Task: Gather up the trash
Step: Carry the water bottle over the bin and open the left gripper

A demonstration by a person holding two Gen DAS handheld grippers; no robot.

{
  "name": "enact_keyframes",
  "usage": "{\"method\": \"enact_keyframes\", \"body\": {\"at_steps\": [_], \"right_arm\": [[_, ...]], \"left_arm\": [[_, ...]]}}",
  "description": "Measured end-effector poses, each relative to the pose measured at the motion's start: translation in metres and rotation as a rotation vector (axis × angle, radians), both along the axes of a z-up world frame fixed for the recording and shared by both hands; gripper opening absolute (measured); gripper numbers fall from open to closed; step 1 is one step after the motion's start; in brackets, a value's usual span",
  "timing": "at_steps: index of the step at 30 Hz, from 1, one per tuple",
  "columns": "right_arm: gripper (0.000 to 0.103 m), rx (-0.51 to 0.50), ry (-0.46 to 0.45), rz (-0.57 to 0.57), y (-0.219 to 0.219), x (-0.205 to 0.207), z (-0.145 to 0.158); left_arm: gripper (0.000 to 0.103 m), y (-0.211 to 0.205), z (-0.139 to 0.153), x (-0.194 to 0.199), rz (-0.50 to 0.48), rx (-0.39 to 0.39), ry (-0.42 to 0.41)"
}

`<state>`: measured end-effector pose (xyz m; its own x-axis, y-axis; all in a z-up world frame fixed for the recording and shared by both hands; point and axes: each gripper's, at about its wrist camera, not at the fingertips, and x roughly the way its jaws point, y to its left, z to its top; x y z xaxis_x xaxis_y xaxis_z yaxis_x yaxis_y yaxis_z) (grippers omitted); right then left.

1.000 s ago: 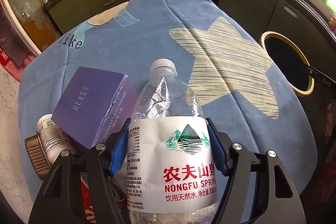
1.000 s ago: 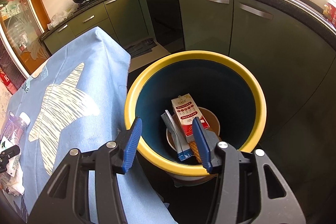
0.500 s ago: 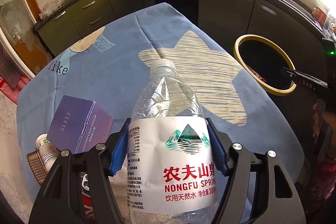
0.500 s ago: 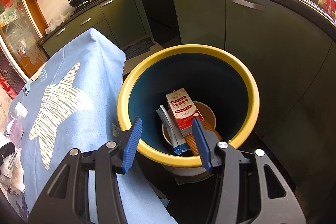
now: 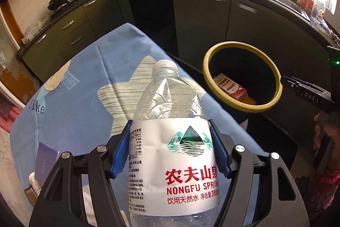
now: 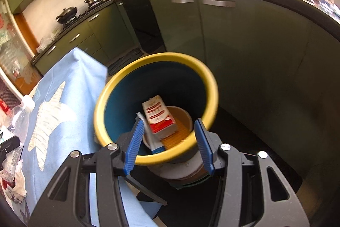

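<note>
My left gripper [image 5: 170, 148] is shut on a clear plastic water bottle [image 5: 170, 120] with a white label and white cap, held above the blue tablecloth [image 5: 89, 103]. The yellow-rimmed trash bin [image 5: 242, 107] stands on the floor to the right of the table; a red and white carton [image 5: 230, 87] lies inside. My right gripper [image 6: 169, 143] is open and empty, above the near rim of the bin [image 6: 157, 160]. In that view the bin holds the carton [image 6: 159, 119], a tube and a paper bowl. The bottle [image 6: 21, 118] shows at the far left.
A purple box [image 5: 45, 160] and a small can [image 5: 34, 186] lie on the table at lower left. Crumpled white trash [image 6: 14, 180] lies on the table edge. Dark green kitchen cabinets [image 5: 204, 20] and a counter with a sink ring the room. A person's hand [image 5: 320, 133] is at right.
My left gripper has carried the bottle up and toward the bin, which now looms larger. The right gripper has pulled back and shifted, with the bin lower and more central in its view.
</note>
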<state>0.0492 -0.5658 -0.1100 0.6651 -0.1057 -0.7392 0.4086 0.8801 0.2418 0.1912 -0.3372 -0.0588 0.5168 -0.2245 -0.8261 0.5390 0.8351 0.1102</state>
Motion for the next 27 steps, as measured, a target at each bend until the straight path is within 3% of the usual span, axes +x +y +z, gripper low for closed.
{"method": "enact_keyframes", "body": {"at_steps": [11,16,17,18,19,27], "right_arm": [[0.048,0.033,0.005,-0.093,-0.036,-0.020,-0.008],[0.048,0.040,0.012,-0.114,-0.042,-0.025,-0.009],[0.050,0.039,0.011,-0.118,-0.042,-0.026,-0.008],[0.050,0.034,0.011,-0.121,-0.042,-0.027,-0.007],[0.050,0.032,0.010,-0.123,-0.042,-0.027,-0.005],[0.050,0.031,-0.007,-0.092,-0.028,-0.023,0.001]], "left_arm": [[0.067,-0.147,-0.010,0.032,-0.198,-0.013,0.046],[0.068,-0.201,-0.034,0.057,-0.220,-0.008,0.106],[0.073,-0.208,-0.037,0.062,-0.215,-0.018,0.122],[0.082,-0.210,-0.038,0.065,-0.211,-0.022,0.123],[0.084,-0.212,-0.038,0.067,-0.200,-0.024,0.108],[0.087,-0.159,0.010,0.040,-0.159,-0.137,0.032]]}}
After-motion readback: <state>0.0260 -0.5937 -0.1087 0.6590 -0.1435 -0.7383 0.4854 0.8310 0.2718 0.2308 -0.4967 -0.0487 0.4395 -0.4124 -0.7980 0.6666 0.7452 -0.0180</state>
